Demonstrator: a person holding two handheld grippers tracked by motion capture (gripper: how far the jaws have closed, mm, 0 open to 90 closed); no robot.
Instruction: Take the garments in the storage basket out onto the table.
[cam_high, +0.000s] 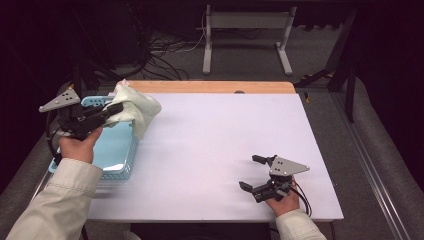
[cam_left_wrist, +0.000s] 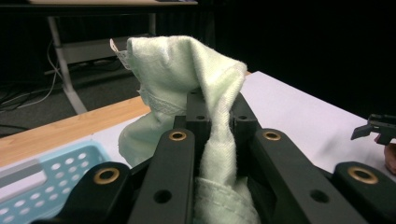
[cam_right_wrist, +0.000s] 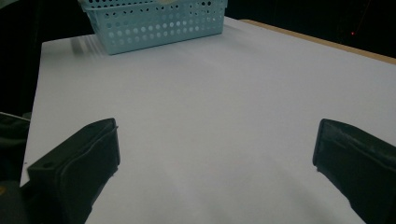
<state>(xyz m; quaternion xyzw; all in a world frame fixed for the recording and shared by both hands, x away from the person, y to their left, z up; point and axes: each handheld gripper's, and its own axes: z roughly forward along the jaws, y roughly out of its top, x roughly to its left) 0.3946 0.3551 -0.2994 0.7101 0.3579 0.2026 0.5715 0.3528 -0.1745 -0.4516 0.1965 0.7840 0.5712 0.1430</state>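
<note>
Hanging from the left tongs (cam_high: 113, 111), clamped on a bunched fold: one pale green cloth (cam_high: 138, 108), held above the far end of the light blue perforated basket (cam_high: 118, 150) at the surface's (cam_high: 215, 150) left edge. Judged light, soft and limp; it drapes and will sag or swing, not slippery, not fragile. Best hold: a gathered fold or the stitched hem, pinched deep. Right tongs (cam_high: 253, 172): jaws spread wide, empty, near the front right corner.

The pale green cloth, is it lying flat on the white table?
No, the left tool holds the pale green cloth up above the light blue plastic basket.
</note>
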